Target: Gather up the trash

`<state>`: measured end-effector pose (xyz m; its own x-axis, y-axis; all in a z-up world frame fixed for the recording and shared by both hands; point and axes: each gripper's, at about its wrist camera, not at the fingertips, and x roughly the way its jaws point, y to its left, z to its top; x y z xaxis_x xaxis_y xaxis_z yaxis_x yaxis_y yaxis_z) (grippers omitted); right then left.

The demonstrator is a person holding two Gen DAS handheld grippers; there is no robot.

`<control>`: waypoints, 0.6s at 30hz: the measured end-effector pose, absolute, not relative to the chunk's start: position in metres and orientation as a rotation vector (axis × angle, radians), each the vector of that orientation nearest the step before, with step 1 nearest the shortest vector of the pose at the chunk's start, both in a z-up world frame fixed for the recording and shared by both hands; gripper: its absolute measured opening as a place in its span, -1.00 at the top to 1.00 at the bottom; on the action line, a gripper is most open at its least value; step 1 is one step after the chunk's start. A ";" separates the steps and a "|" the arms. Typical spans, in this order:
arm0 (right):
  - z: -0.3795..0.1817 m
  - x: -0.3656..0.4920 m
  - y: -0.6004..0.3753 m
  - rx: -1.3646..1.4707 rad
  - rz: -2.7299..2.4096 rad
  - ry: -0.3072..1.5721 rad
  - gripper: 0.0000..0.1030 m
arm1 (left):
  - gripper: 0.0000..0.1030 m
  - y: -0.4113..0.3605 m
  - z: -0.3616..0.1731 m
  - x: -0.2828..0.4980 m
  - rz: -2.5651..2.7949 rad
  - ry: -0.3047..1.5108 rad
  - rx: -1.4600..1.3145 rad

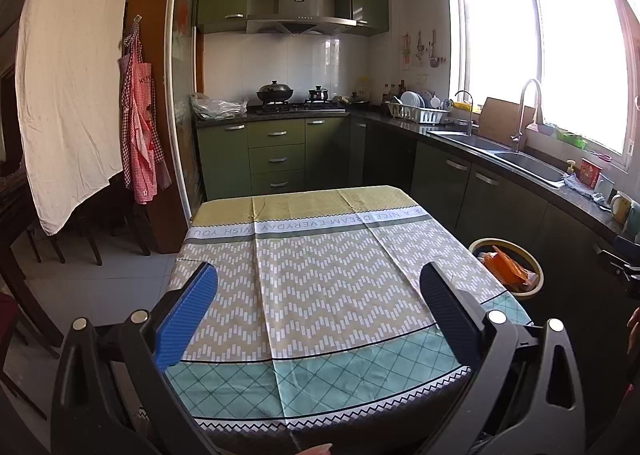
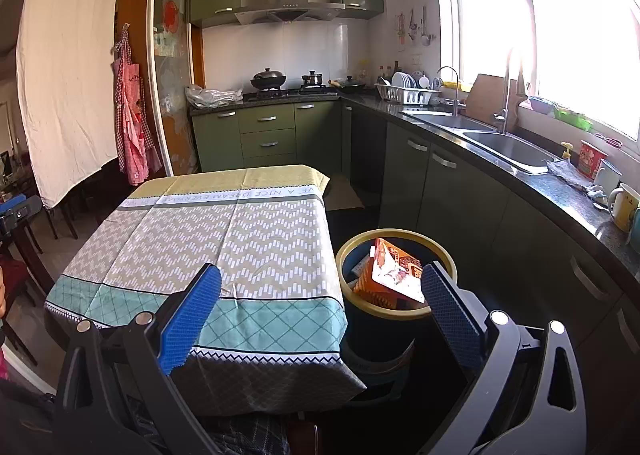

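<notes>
A round dark bin with a yellow rim [image 2: 448, 255] stands on the floor right of the table, and an orange carton [image 2: 394, 273] leans inside it. The left wrist view shows the same bin [image 1: 532, 291] with orange trash [image 1: 506, 265] at the table's right side. My left gripper [image 1: 320, 303] is open above the near part of the table, nothing between its blue pads. My right gripper [image 2: 320, 307] is open too, over the table's right corner; its right finger [image 2: 448, 311] is in front of the bin's near rim. The tablecloth [image 1: 320, 255] carries no loose items.
The table [image 2: 224, 239] wears a chevron-patterned cloth. A dark counter with a double sink [image 2: 500, 143] runs along the right, carrying a red cup [image 2: 590, 159] and mugs. Green cabinets [image 1: 276, 151] and a stove stand at the back. Chairs [image 1: 84, 231] and a white sheet are on the left.
</notes>
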<state>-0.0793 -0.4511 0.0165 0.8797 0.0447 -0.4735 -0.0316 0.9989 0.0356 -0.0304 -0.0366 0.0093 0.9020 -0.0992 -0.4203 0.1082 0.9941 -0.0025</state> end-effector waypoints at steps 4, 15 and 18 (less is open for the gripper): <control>0.016 -0.079 -0.450 0.026 0.042 0.494 -0.91 | -0.87 -0.036 0.009 -0.031 -0.108 0.432 0.019; 0.013 -0.075 -0.450 0.024 0.051 0.501 -0.91 | -0.87 -0.037 0.011 -0.031 -0.116 0.435 0.015; 0.012 -0.074 -0.449 0.021 0.055 0.503 -0.91 | -0.87 -0.037 0.010 -0.030 -0.115 0.436 0.015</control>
